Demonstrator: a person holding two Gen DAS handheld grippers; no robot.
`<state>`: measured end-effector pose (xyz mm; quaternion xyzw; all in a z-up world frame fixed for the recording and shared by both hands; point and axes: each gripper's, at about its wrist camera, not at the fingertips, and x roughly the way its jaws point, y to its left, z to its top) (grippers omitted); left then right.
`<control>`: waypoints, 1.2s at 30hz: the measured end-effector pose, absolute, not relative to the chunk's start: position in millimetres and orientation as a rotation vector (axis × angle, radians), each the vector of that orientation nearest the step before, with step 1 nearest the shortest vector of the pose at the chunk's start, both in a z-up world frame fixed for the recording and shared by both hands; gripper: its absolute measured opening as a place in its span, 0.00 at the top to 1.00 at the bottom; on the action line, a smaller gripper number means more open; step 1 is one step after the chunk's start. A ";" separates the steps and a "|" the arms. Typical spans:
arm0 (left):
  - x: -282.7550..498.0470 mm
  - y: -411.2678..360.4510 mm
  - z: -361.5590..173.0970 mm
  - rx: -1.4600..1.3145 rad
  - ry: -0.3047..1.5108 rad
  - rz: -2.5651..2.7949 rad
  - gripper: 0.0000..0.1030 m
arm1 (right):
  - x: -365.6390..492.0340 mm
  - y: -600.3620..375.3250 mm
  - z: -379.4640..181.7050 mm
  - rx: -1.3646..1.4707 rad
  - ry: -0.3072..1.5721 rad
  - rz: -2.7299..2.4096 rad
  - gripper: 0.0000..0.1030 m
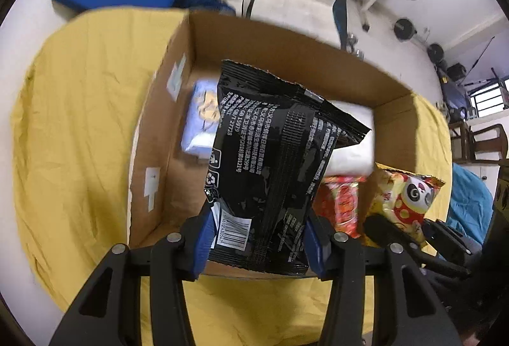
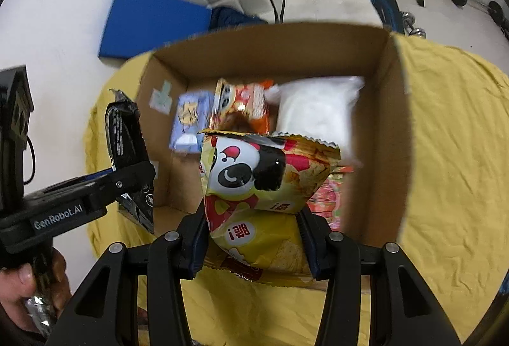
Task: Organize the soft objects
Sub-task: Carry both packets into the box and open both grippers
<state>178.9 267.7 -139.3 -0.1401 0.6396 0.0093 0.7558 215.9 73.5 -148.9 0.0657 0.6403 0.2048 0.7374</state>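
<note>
The black snack bag (image 1: 270, 167), clamped in the left gripper (image 1: 257, 237), and the yellow panda bag (image 2: 264, 187), clamped in the right gripper (image 2: 254, 237), we find poised over the cardboard box (image 2: 375, 129); we judge lowering and release come next.

A black snack bag (image 1: 270, 174) is printed with white text and a barcode. A yellow bag (image 2: 264, 196) is marked with a black-and-white panda and red patches. The cardboard box (image 1: 318, 59) is brown, and the cloth (image 1: 79, 110) beneath it is mustard yellow.
</note>
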 end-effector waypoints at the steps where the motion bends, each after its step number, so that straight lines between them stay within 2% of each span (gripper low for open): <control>1: 179.9 270.0 -144.3 -0.311 1.411 0.017 0.55 | 216.9 77.8 -157.2 0.146 1.417 0.452 0.51; 9: 189.7 284.0 -202.9 -0.347 1.563 -0.002 0.55 | 219.7 105.2 -212.9 0.107 1.498 0.420 0.51; 17: 194.9 268.3 -234.8 -0.297 1.624 -0.021 0.52 | 222.7 114.1 -248.0 0.095 1.551 0.383 0.49; 22: 199.9 258.9 -240.6 -0.264 1.645 -0.017 0.51 | 220.1 115.7 -257.8 0.074 1.568 0.375 0.49; 25: 200.5 252.3 -241.3 -0.240 1.650 -0.010 0.47 | 219.4 116.8 -262.9 0.072 1.578 0.372 0.48; 32: 196.5 242.9 -240.2 -0.242 1.654 0.012 0.46 | 221.2 114.3 -263.3 0.065 1.577 0.368 0.38; 34: 192.4 240.6 -238.7 -0.246 1.646 0.020 0.43 | 220.4 112.9 -258.3 0.067 1.567 0.371 0.36; 36: 190.2 242.3 -234.3 -0.248 1.635 0.028 0.31 | 220.8 112.0 -251.6 0.063 1.553 0.364 0.28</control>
